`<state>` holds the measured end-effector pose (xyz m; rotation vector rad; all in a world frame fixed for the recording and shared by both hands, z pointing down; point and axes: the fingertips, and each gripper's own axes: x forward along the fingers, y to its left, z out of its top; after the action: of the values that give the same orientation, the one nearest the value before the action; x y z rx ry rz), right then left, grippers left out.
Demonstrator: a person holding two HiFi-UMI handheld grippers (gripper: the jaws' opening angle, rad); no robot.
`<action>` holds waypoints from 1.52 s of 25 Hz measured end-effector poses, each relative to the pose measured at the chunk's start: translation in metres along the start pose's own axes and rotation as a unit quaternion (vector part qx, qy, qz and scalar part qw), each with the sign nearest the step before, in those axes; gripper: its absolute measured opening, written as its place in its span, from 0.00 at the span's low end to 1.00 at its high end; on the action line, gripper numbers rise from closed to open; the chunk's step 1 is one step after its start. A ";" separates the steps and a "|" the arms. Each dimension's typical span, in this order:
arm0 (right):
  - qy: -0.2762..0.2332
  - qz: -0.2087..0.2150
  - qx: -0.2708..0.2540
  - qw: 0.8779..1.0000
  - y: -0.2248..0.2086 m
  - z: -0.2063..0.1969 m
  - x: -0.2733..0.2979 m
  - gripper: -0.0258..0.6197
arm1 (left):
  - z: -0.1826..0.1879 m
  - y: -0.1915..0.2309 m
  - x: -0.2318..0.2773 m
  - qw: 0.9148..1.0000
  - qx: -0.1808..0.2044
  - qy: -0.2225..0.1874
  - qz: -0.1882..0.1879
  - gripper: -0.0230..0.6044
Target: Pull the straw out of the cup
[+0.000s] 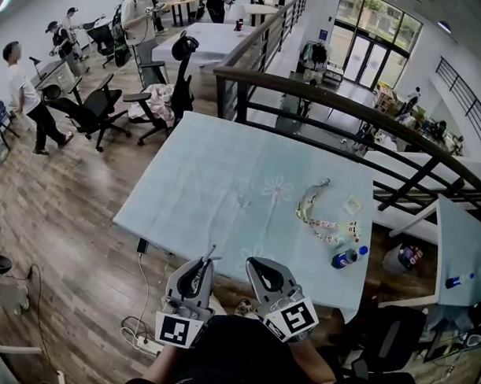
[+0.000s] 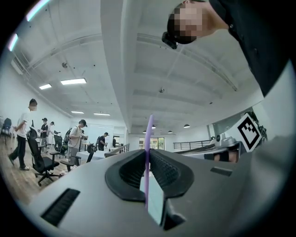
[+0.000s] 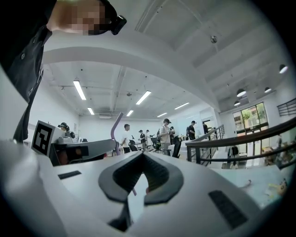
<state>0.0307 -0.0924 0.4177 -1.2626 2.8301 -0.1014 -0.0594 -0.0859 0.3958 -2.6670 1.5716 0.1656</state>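
Observation:
A thin purple straw (image 2: 149, 134) stands upright between the pads of my left gripper (image 2: 148, 150), which is shut on it. In the head view this gripper (image 1: 209, 261) hovers at the near edge of the table with the straw's tip (image 1: 212, 251) poking out above it. The right gripper view shows the same straw (image 3: 114, 129) off to the left, its top bent. My right gripper (image 1: 252, 262) sits beside the left one, its jaws (image 3: 142, 154) meeting at the tips with nothing in them. A faint clear cup (image 1: 242, 197) stands on the table, beyond both grippers.
The table (image 1: 194, 170) has a pale blue cloth. A lanyard (image 1: 326, 220), a small white packet (image 1: 351, 204) and a lying bottle (image 1: 344, 258) are at its right side. A dark railing (image 1: 346, 108) runs behind it. People and office chairs (image 1: 94, 107) are at the far left.

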 end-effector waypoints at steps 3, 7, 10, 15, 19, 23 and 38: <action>0.001 0.009 -0.004 1.000 0.007 0.002 0.004 0.05 | -0.002 0.004 -0.007 1.000 0.000 0.002 0.004 0.10; 0.003 0.013 -0.009 1.000 0.010 0.004 0.008 0.05 | 0.003 0.007 -0.007 1.000 0.005 -0.004 0.007 0.10; 0.004 0.018 -0.009 1.000 0.013 0.004 0.011 0.05 | -0.001 0.007 -0.009 1.000 0.001 -0.002 0.006 0.10; 0.003 0.020 -0.008 1.000 0.016 0.002 0.009 0.05 | -0.007 0.004 -0.011 1.000 0.003 0.005 0.002 0.10; 0.007 0.019 -0.005 1.000 0.015 -0.002 0.007 0.05 | -0.009 0.001 -0.009 1.000 0.001 0.008 -0.002 0.10; 0.008 0.014 -0.004 1.000 0.011 -0.002 0.007 0.05 | -0.009 -0.001 -0.004 1.000 0.000 0.008 -0.008 0.10; 0.000 0.000 -0.004 1.000 -0.001 0.002 0.001 0.05 | -0.008 -0.008 0.007 1.000 0.001 0.003 -0.017 0.10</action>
<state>0.0307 -0.0944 0.4159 -1.2627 2.8332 -0.0913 -0.0488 -0.0886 0.4027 -2.6930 1.5255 0.1542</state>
